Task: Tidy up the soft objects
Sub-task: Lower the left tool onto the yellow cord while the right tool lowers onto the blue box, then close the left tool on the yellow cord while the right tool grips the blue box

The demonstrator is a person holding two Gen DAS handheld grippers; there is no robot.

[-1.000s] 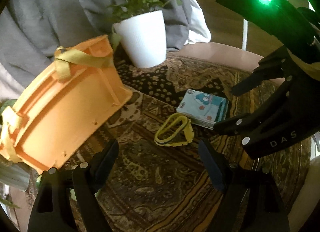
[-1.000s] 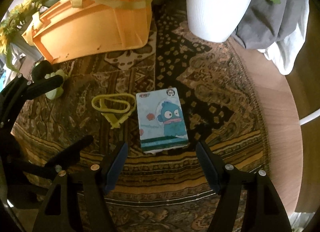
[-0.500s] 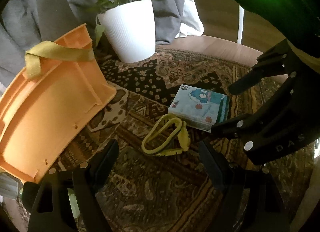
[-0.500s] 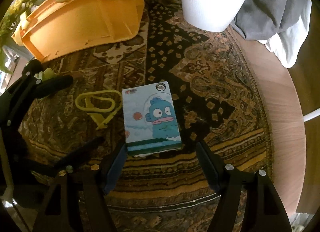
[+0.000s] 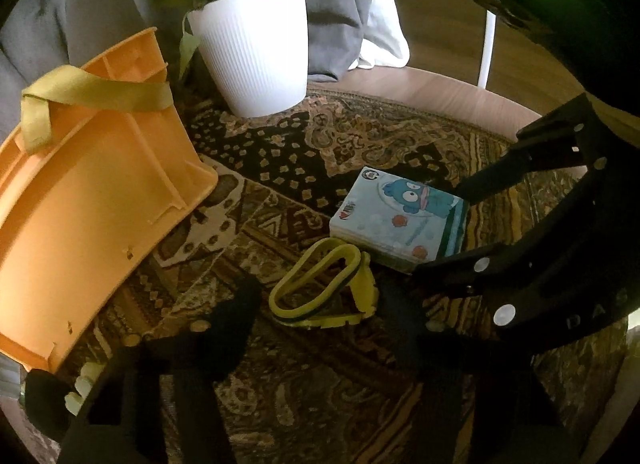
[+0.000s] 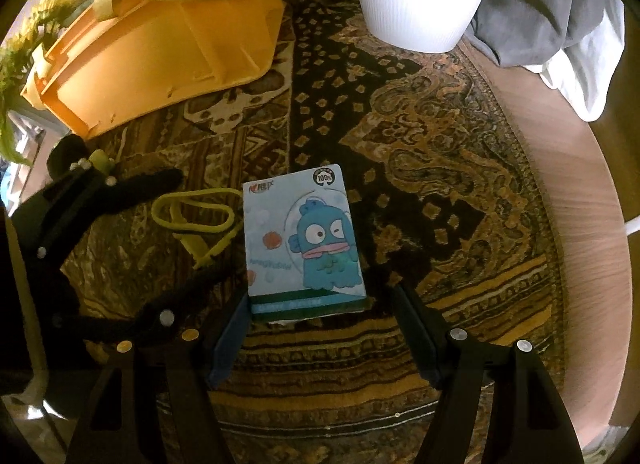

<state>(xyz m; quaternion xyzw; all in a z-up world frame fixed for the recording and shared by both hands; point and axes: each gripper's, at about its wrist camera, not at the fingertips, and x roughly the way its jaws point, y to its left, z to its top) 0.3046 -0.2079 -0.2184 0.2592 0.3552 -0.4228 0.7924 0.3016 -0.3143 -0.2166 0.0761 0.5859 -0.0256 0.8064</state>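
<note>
A yellow looped strap point(image 5: 324, 288) lies on the patterned rug, also in the right wrist view point(image 6: 196, 216). Beside it lies a light-blue tissue pack with a blue cartoon fish point(image 5: 400, 216), also in the right wrist view point(image 6: 304, 240). My left gripper point(image 5: 320, 304) is open, its fingers either side of the strap, low over the rug. My right gripper point(image 6: 320, 328) is open, its fingers flanking the near end of the tissue pack. An orange basket with yellow handles point(image 5: 80, 200) lies tipped on its side at the left, also in the right wrist view point(image 6: 160, 44).
A white ribbed plant pot point(image 5: 256, 48) stands at the back of the rug point(image 5: 320, 404). Grey and white cloth point(image 5: 344, 16) lies behind it. The round wooden table's rim point(image 6: 580, 224) shows on the right. A small green and black object point(image 5: 76, 392) lies under the basket's edge.
Both grippers have moved forward and lower. The left now brackets the yellow strap; the right now brackets the near end of the tissue pack. Nothing has been gripped.
</note>
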